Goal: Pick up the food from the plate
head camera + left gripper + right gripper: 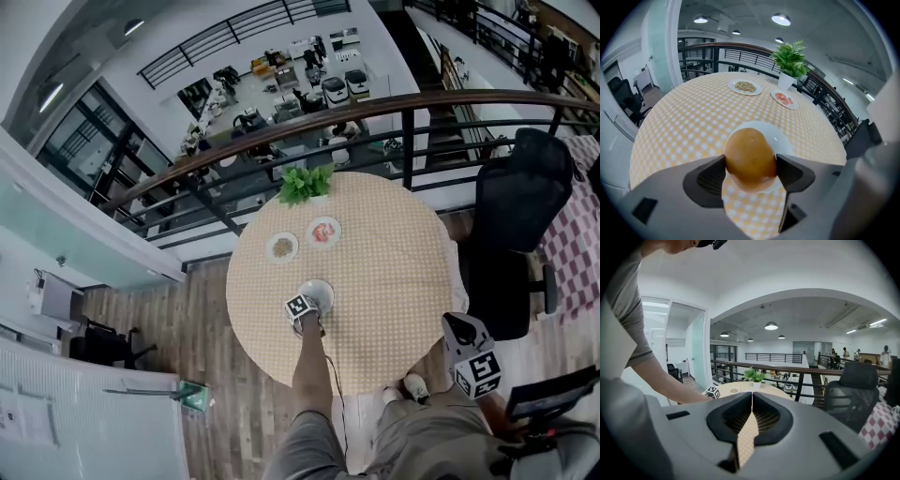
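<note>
On the near edge of the round checked table (pixel 689 117), right in front of me, my left claw (pixel 751 171) is tipped steeply down over a white plate (pixel 782 138). It's clamped on the bun (pixel 750 157). The thing is golden-brown, smooth and roundish, and a black pad touches each side of it, so the jaws sit fairly wide just from the bun's own girth. The bun is over the near part of the plate, with white rim peeking out behind it and to the right. Can't honestly tell if its bottom is touching the plate or just clear of it.

Further back on the table there are two more plates side by side. One has some brownish grainy stuff (pixel 745 87) and the other has something pink-red (pixel 783 99). A potted plant (pixel 790 58) stands at the far edge by the railing (pixel 740 49).

My right claw (pixel 751 408) is off the table, down by my right leg in the head view (pixel 459 325), well apart from the plates. Its jaws are pressed together with nothing between them. It points out roughly level toward the railing, with a black chair (pixel 851 390) off to its right.
</note>
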A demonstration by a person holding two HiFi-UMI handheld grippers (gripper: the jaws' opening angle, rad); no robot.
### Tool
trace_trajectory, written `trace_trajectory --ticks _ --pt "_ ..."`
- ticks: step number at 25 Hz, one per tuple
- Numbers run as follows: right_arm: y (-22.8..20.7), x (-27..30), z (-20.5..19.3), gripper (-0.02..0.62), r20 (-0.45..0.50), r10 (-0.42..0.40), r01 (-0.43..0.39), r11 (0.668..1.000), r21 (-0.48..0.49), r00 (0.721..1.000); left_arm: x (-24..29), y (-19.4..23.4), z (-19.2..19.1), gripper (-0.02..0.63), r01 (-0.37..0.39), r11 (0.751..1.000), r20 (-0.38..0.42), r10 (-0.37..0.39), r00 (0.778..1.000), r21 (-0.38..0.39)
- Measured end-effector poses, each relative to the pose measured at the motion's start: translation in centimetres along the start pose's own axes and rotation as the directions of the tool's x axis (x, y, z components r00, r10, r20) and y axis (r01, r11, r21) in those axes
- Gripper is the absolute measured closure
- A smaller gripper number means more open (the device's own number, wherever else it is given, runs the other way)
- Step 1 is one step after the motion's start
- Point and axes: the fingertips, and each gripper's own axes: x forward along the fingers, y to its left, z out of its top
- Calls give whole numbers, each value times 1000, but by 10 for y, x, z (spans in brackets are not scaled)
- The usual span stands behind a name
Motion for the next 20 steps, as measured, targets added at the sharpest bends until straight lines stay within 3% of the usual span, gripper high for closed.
trace_trajectory --ticks 4,10,14,20 --pt "4 0 7 580 12 17 -17 1000 -11 1000 -6 2 -1 259 58 998 29 -58 998 -33" --pt "9 7 18 580 38 47 -47 999 -26 998 -40 -3 26 259 103 995 156 -104 982 13" --pt "21 11 22 580 50 91 -90 995 -33 995 -79 -15 48 259 145 988 288 -156 945 59" --pt "43 23 34 580 76 176 -173 984 -47 981 -150 -41 65 259 187 972 443 -230 866 140"
